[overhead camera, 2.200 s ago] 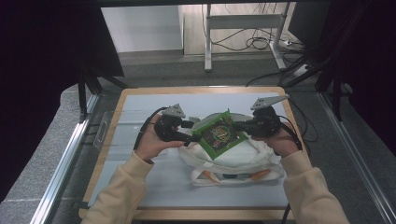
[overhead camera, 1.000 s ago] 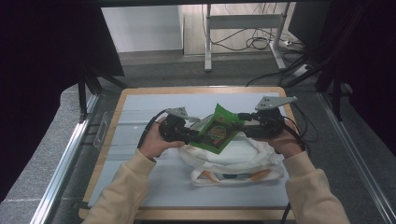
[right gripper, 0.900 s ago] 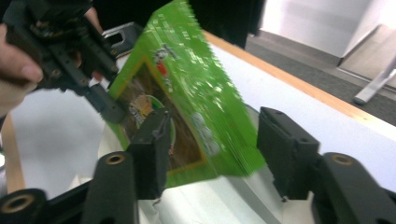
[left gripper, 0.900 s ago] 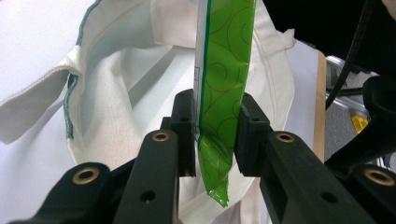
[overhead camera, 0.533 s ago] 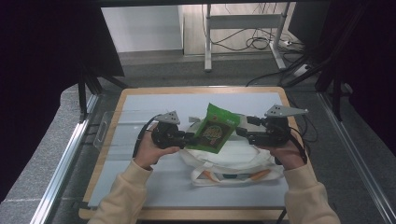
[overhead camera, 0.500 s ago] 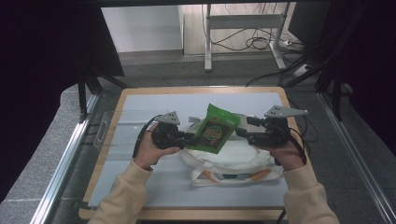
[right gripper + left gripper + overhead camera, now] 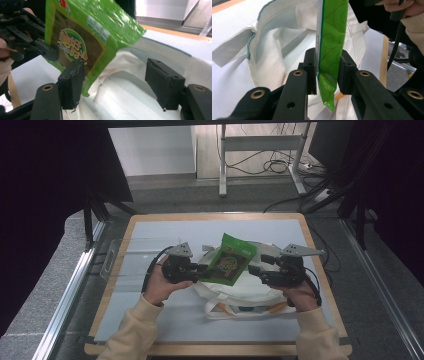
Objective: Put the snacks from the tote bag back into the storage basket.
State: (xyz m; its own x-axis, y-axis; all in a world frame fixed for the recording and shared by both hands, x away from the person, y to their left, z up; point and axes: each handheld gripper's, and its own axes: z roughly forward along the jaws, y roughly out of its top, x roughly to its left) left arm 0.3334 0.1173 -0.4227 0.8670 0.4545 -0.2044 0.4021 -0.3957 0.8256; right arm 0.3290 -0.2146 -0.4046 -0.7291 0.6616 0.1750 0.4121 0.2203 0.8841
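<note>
The green snack packet [image 7: 231,260] hangs just above the open mouth of the white cloth bag [image 7: 240,292], which lies on the bench [image 7: 150,320] near its middle; the left tongs [image 7: 327,62] hold the packet, their pads pressed on both faces of its lower part, with the sealed bottom edge poking out below the pads; the right tongs [image 7: 120,77] stand wide, their jaws having just been opening, and nothing is pinched between them, though the packet's corner sits just in front of one pad and the bag's pale lining shows through the gap.

The step in hand looks like dropping the packet into the bag. To do it well, I would use the free right tongs on the bag's near rim, lifting it so the mouth gapes rather than lies flat; the left tongs should carry the packet over the mouth's middle and tilt it so a narrow edge leads in; release only once most of the packet is below the rim, or it may catch on the hem and slide off beside the bag. The foil is slick and crinkly, so keep the grip firm until then.
</note>
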